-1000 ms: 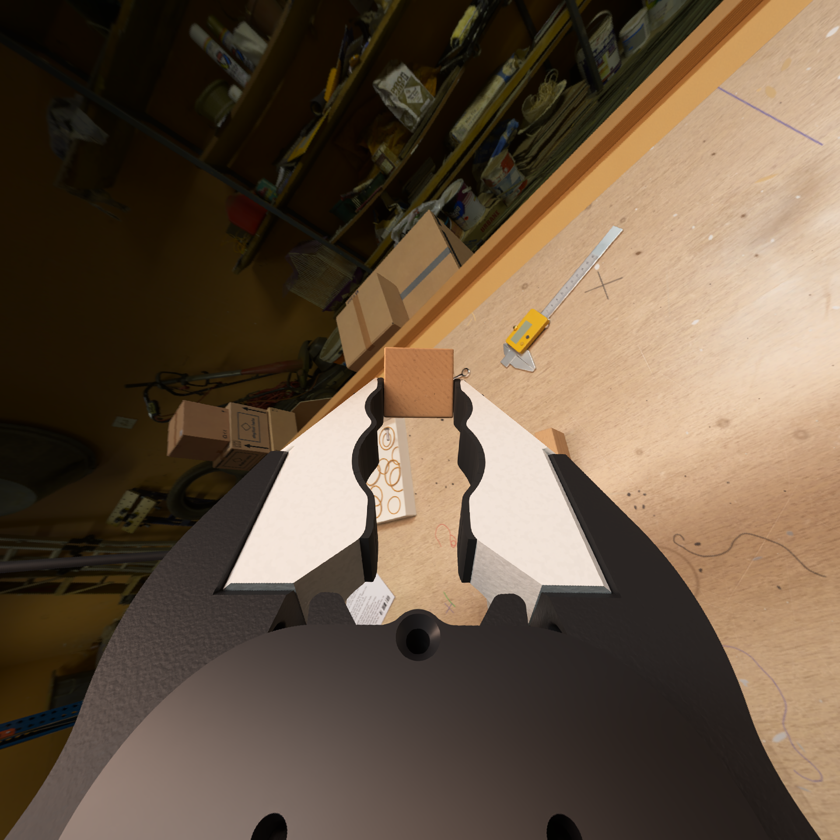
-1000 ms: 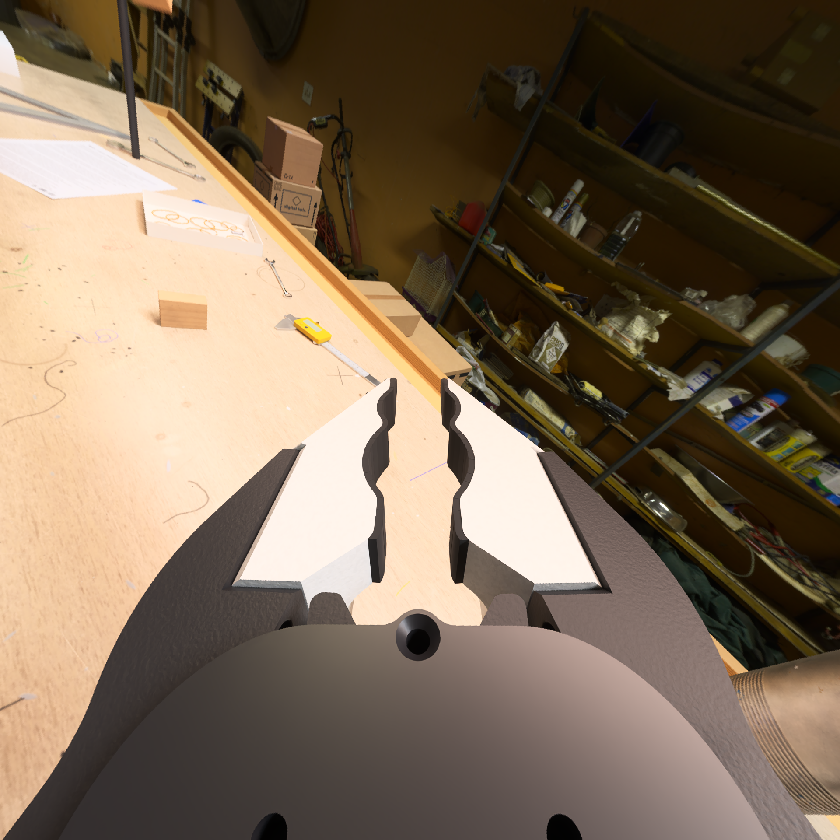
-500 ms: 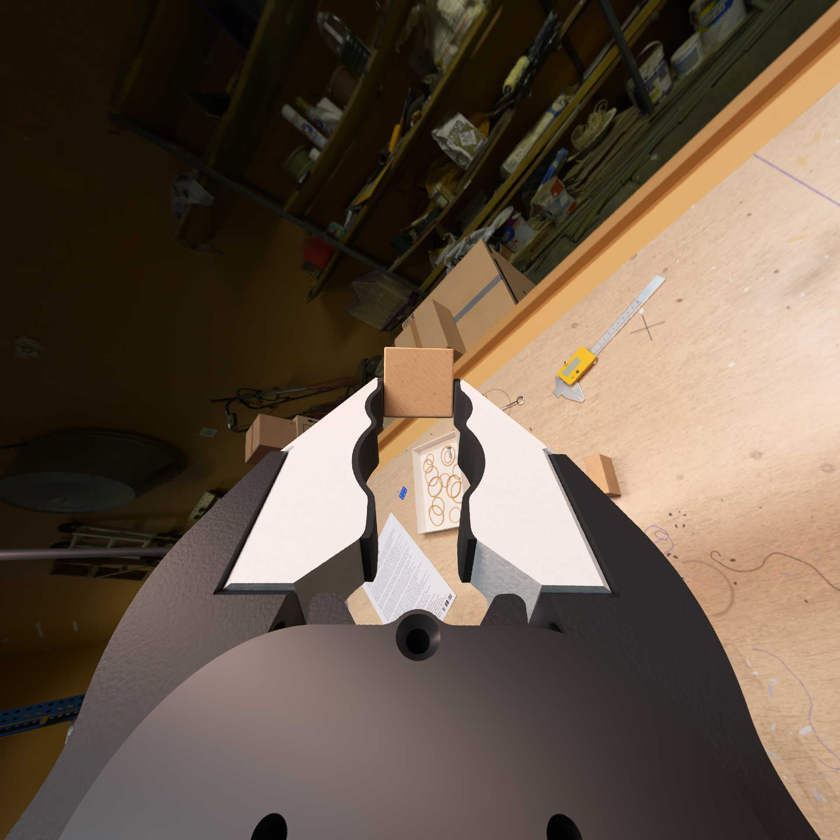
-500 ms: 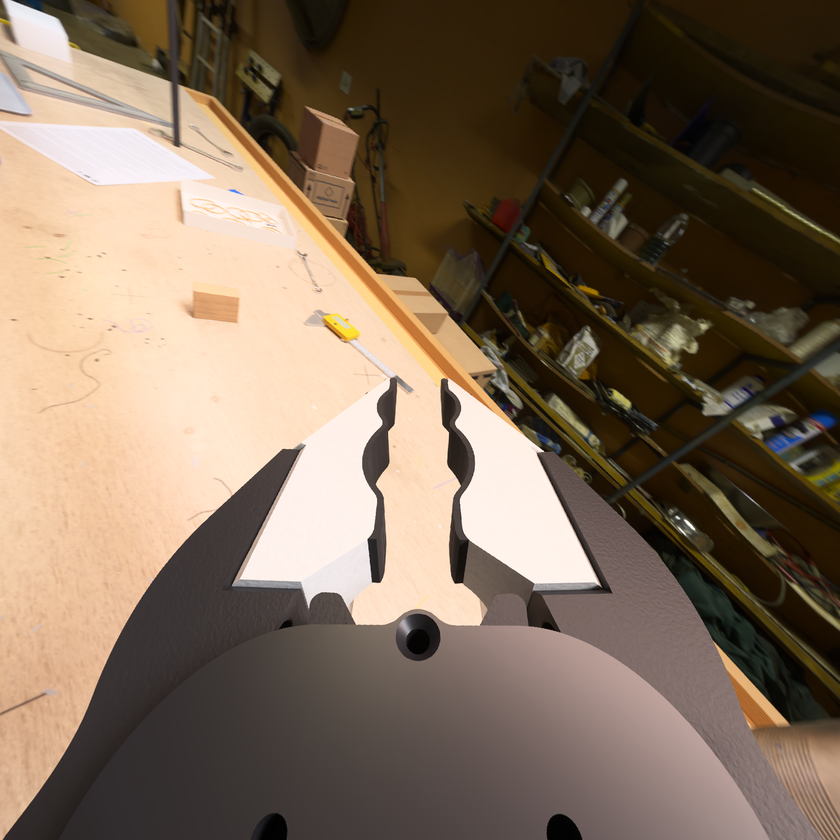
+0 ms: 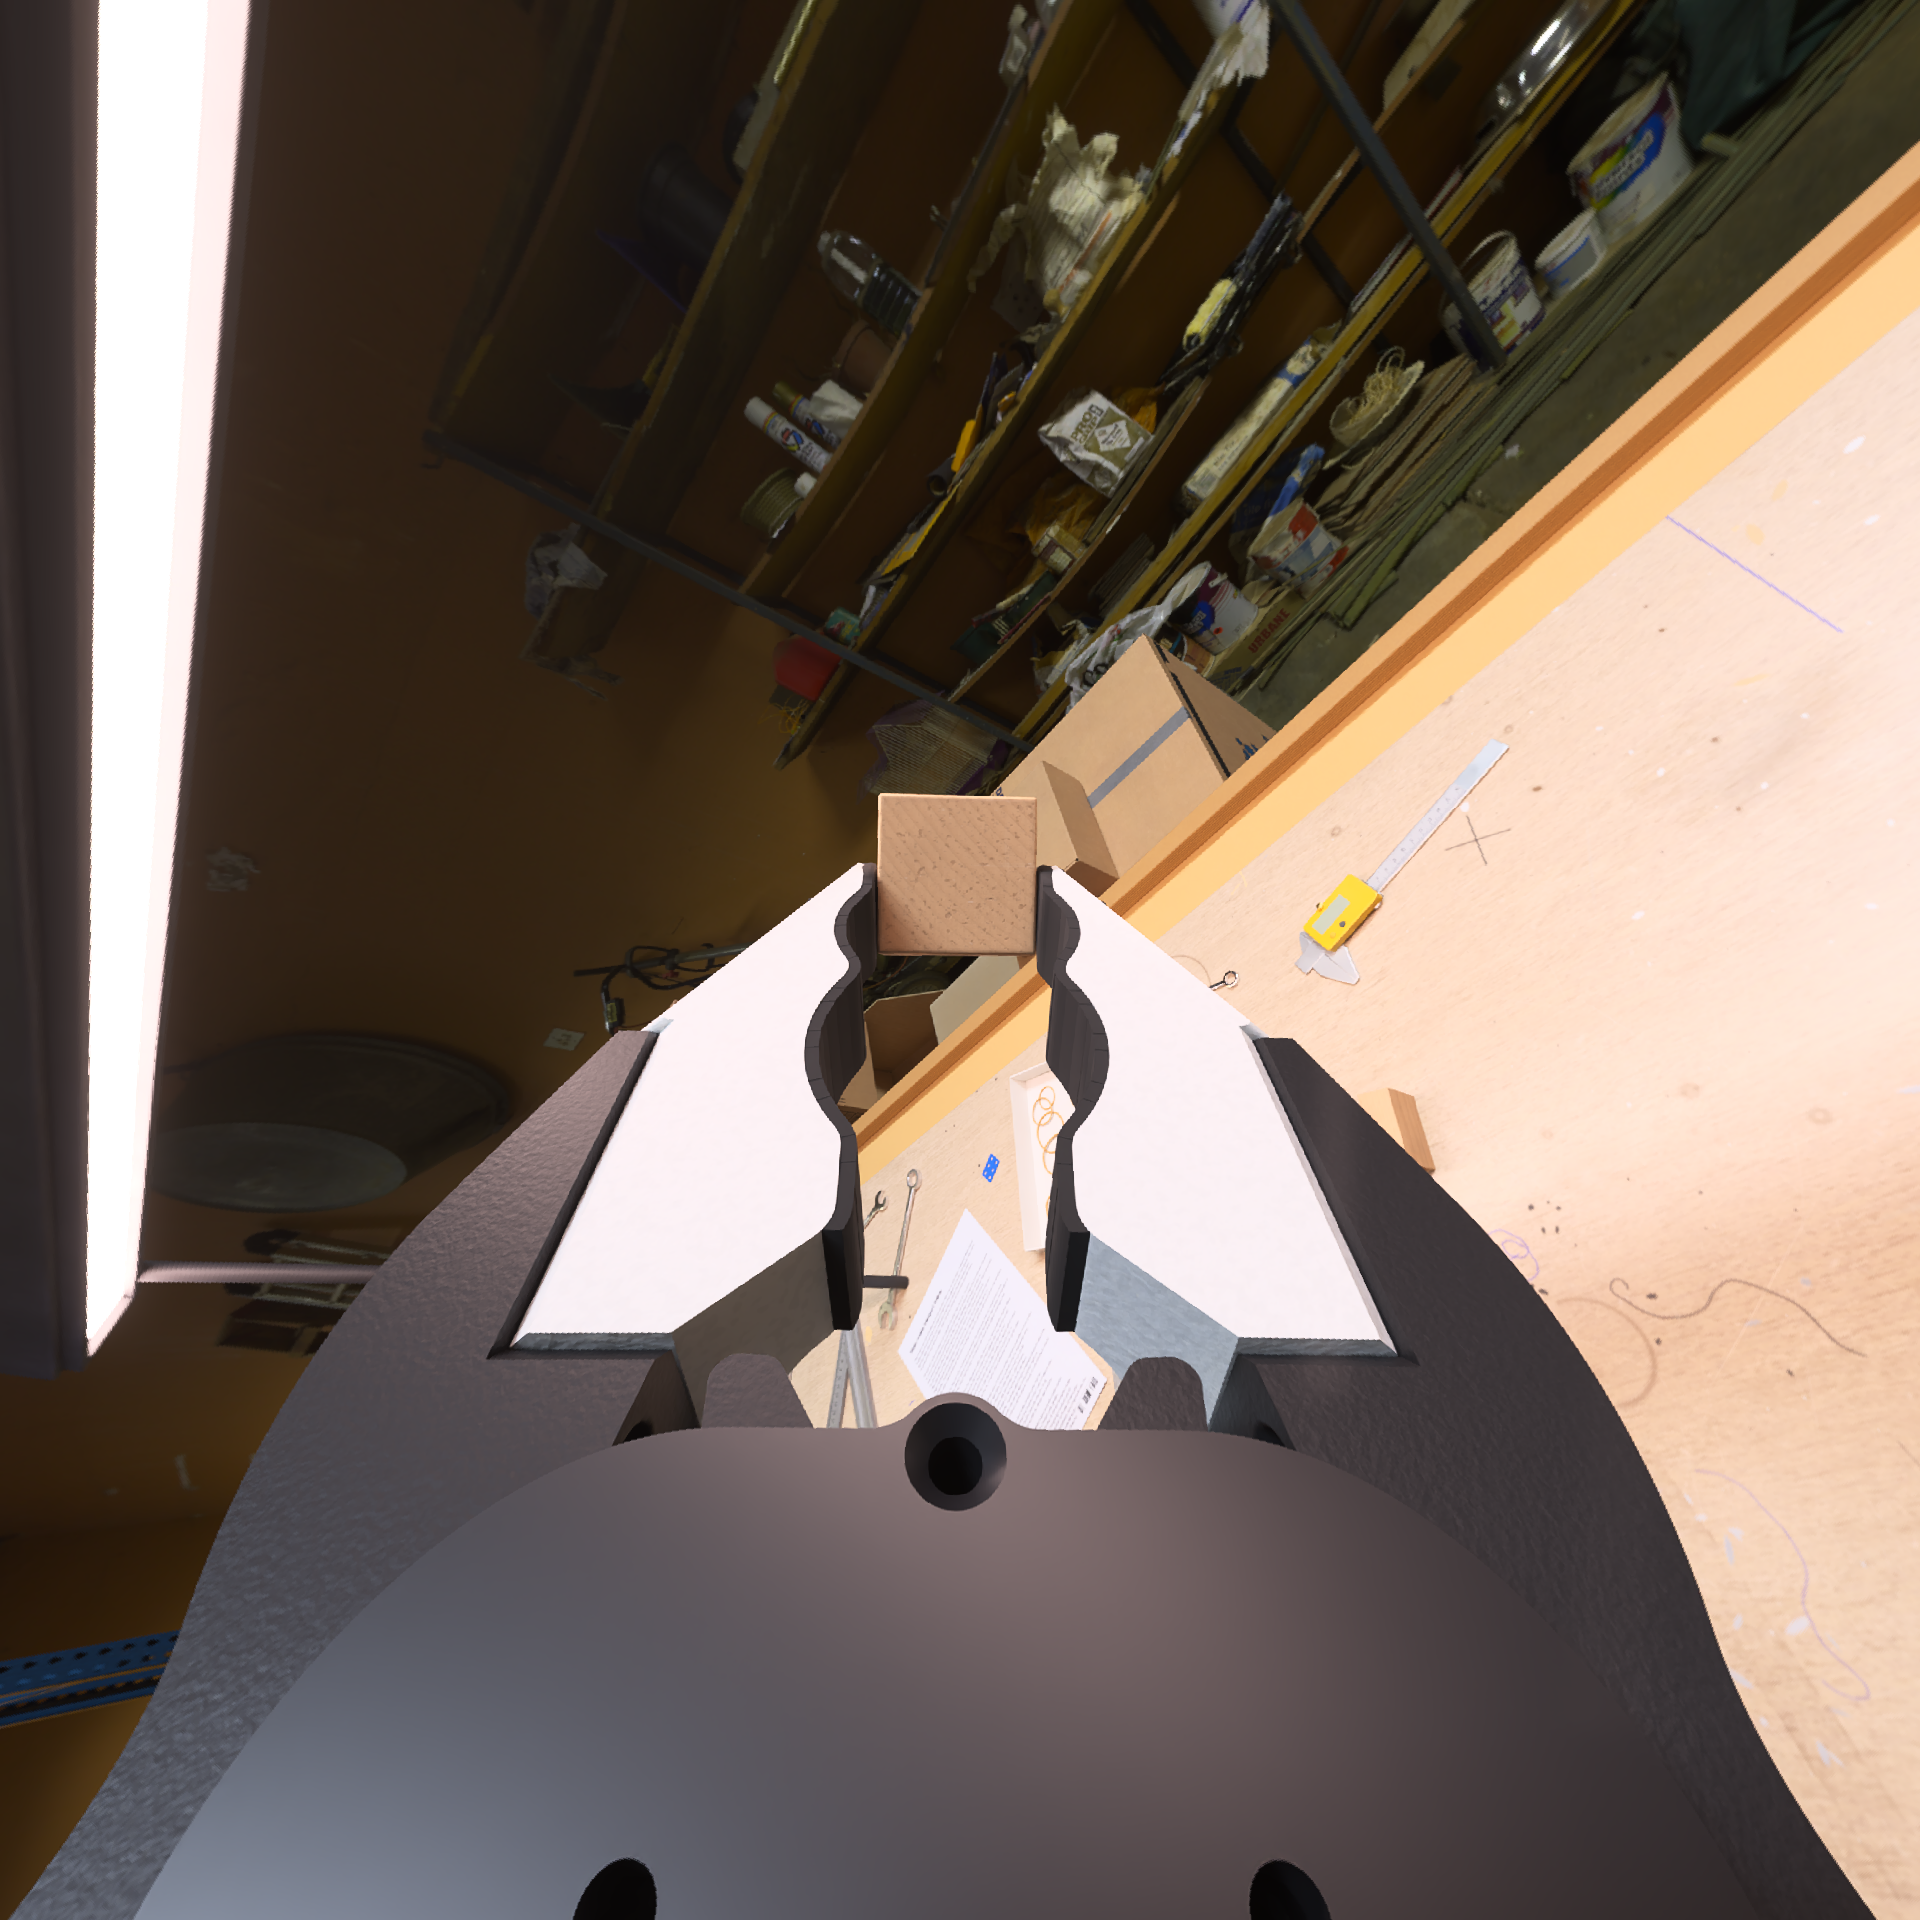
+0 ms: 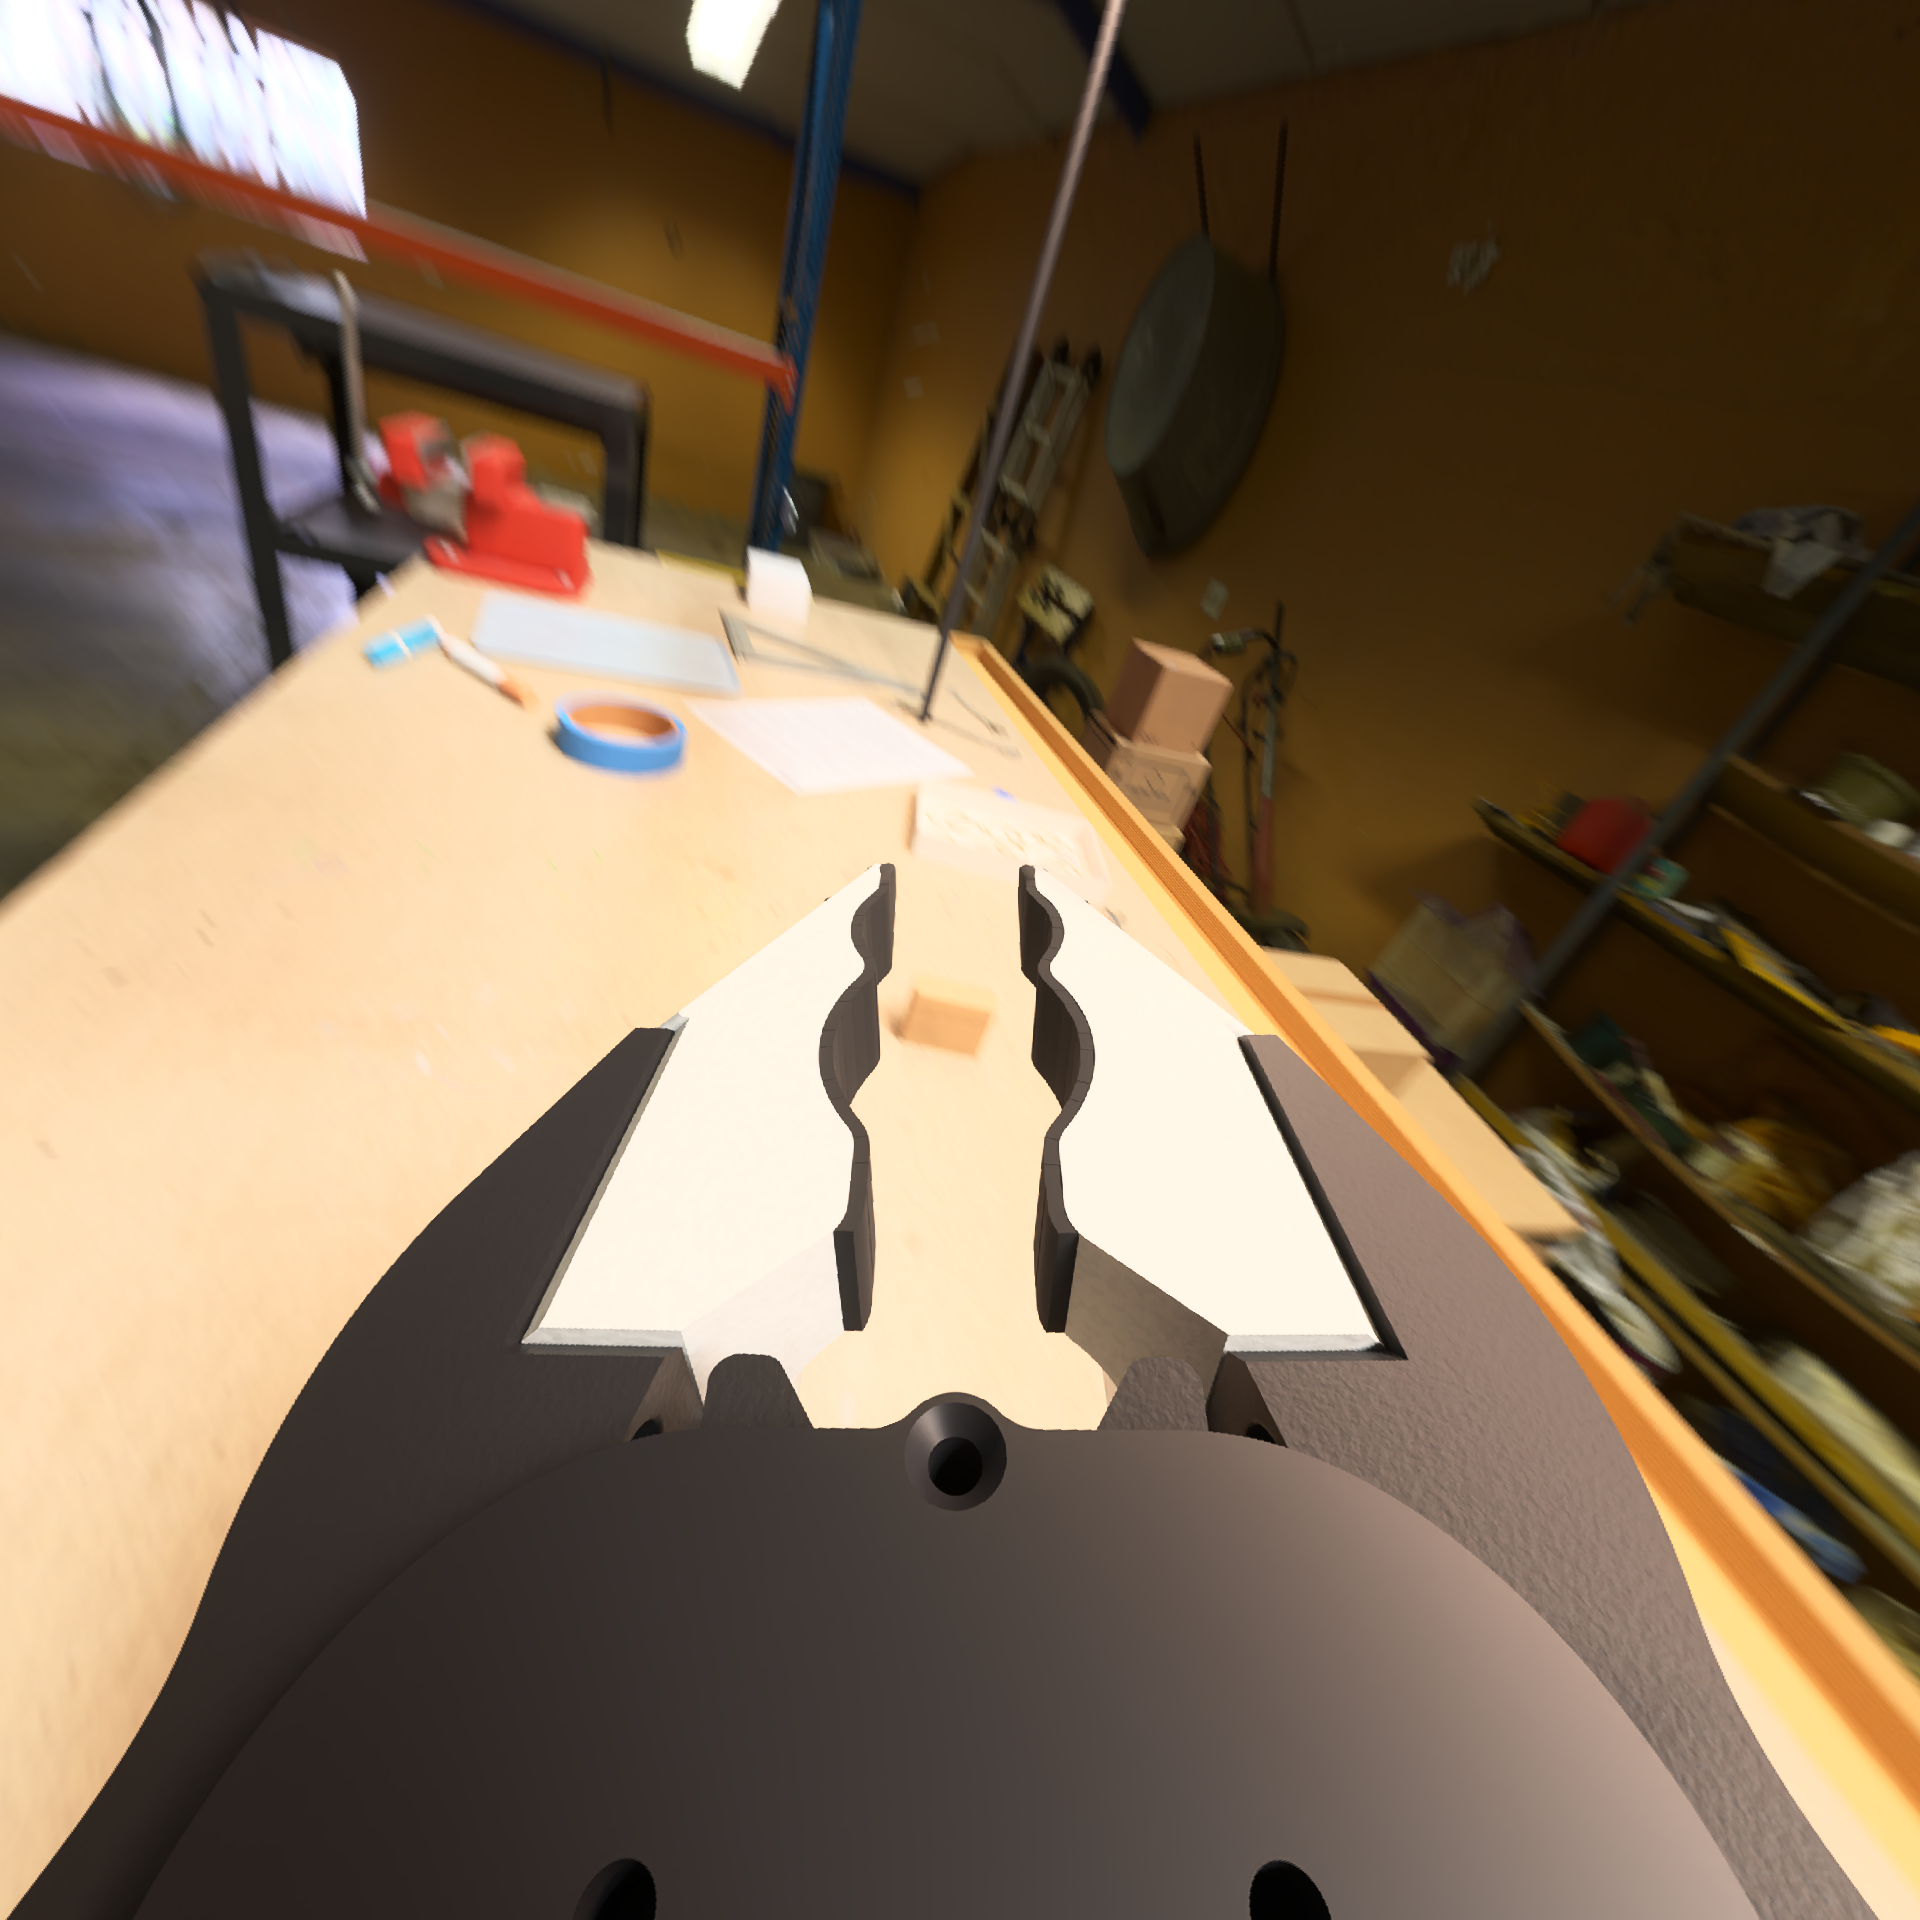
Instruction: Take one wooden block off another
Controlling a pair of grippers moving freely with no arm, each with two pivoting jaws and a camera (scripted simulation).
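Observation:
My left gripper (image 5: 956, 883) is shut on a light wooden block (image 5: 956, 873), held at the fingertips high above the workbench (image 5: 1662, 1039). A second wooden block (image 5: 1411, 1127) lies flat on the bench, partly hidden behind my right finger. In the right wrist view that same block (image 6: 943, 1021) lies on the bench, seen between the fingers and farther off. My right gripper (image 6: 956, 883) is open and empty above the bench. The right wrist view is blurred.
In the left wrist view lie a yellow caliper (image 5: 1351, 914), a white tray of rings (image 5: 1039, 1143), a paper sheet (image 5: 997, 1340) and wrenches (image 5: 902, 1216). In the right wrist view are a blue tape roll (image 6: 620, 732), a red vise (image 6: 488, 509) and a thin pole (image 6: 997, 436). Shelves stand beyond the bench's orange edge (image 6: 1351, 1060).
My left gripper has risen and tilted with the block still in it; the bench looks farther off. My right gripper has swung left, so the lying block now shows between its fingers.

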